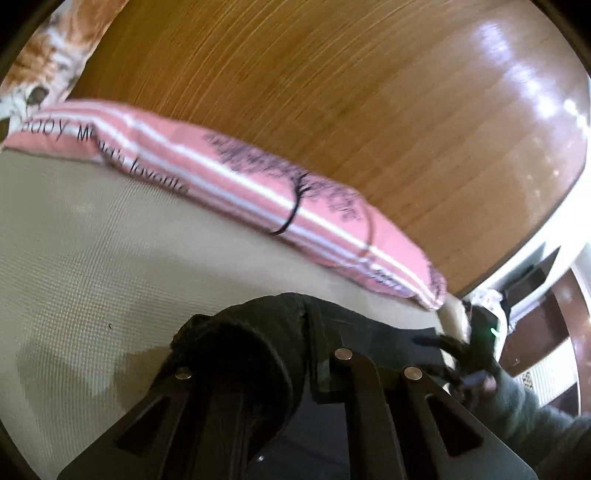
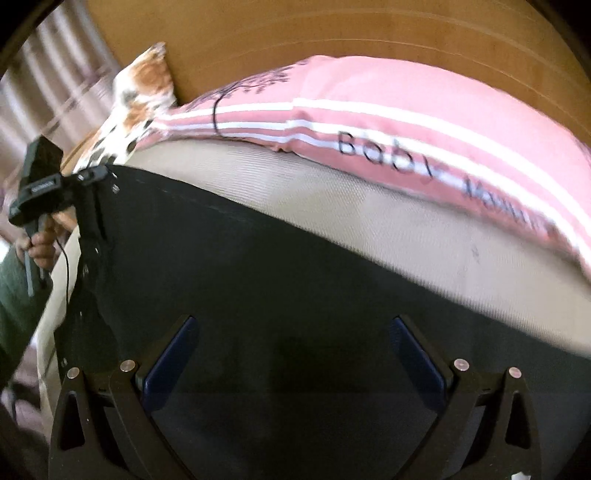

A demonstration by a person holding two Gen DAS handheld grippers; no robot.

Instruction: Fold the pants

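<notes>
Dark pants (image 2: 240,277) lie spread over the beige mattress (image 2: 369,221). My right gripper (image 2: 295,343) hovers just above them, open wide, with only flat cloth showing between its blue pads (image 2: 170,358). In the left wrist view my left gripper (image 1: 314,350) is shut on a bunched edge of the pants (image 1: 240,343), lifted off the mattress (image 1: 92,258). The right wrist view shows that left gripper (image 2: 105,173) at the far left, pinching the pants' corner, held by a hand (image 2: 42,243) in a green sleeve. The right gripper (image 1: 476,354) appears blurred at the bed's edge.
A pink striped pillow (image 1: 258,184) (image 2: 406,122) with black lettering lies along the wooden headboard (image 1: 332,92) (image 2: 332,29). An orange-and-white patterned pillow (image 2: 140,88) (image 1: 48,55) sits beside it. Curtains (image 2: 48,74) hang at the left; dark furniture (image 1: 535,332) stands past the bed's edge.
</notes>
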